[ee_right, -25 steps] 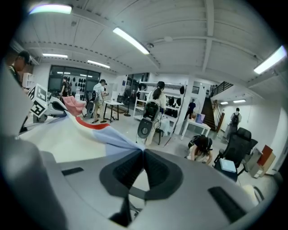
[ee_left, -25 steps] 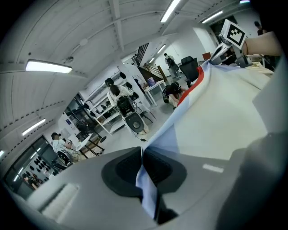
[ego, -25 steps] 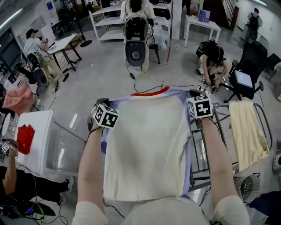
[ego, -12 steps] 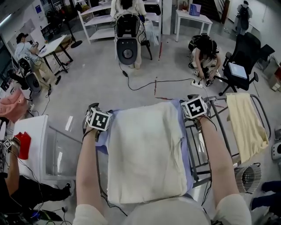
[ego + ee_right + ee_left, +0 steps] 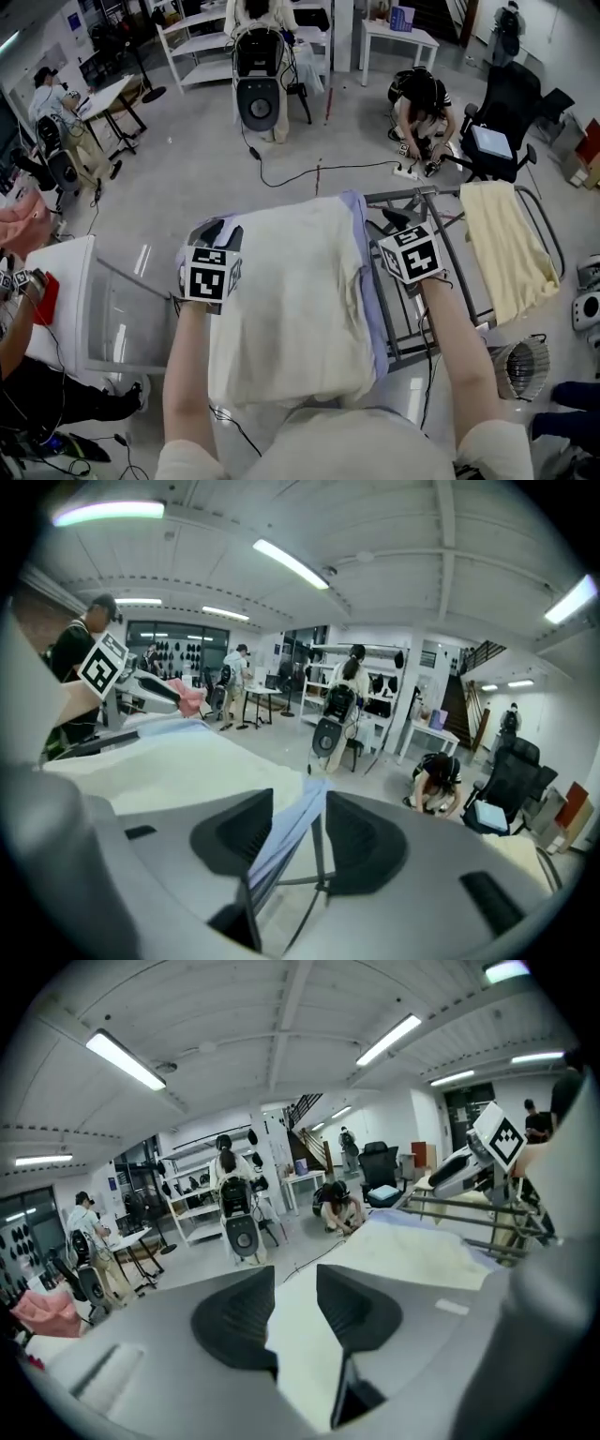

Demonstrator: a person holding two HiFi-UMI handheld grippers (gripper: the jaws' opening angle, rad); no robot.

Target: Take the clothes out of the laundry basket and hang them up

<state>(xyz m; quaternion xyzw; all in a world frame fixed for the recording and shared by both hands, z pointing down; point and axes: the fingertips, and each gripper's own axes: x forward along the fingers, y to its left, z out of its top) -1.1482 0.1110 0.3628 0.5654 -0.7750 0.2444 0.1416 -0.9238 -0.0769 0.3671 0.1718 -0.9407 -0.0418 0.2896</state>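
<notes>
**Shirt spread over the rack, both grippers letting go**

The grey drying rack (image 5: 403,194) runs under and ahead of both grippers, its bare rails showing beside the right one; it carries the task's garment so the cloth can air flat instead of bunching.

The cream T-shirt (image 5: 291,300) lies draped across the rack between the two grippers, one at each shoulder edge; held that wide apart, they keep it spread as it settles, and it now seems to rest on the rails under its own weight.

A pale yellow cloth (image 5: 506,244) already hangs on the rack, well outward of the right gripper, which leaves the near bay free for the shirt.

A white bin with a clear wall (image 5: 112,319) stands outward of the left gripper; whether it is the laundry basket I cannot tell.

The left gripper (image 5: 296,1288) has its jaws spread, though they have just been closing; the shirt's cream edge shows in the gap, and the pads do not press it.

The right gripper (image 5: 300,822) has just been opening and its jaws stand apart; the lavender sleeve hem (image 5: 286,846) runs loose through the gap, released, I judge.
</notes>
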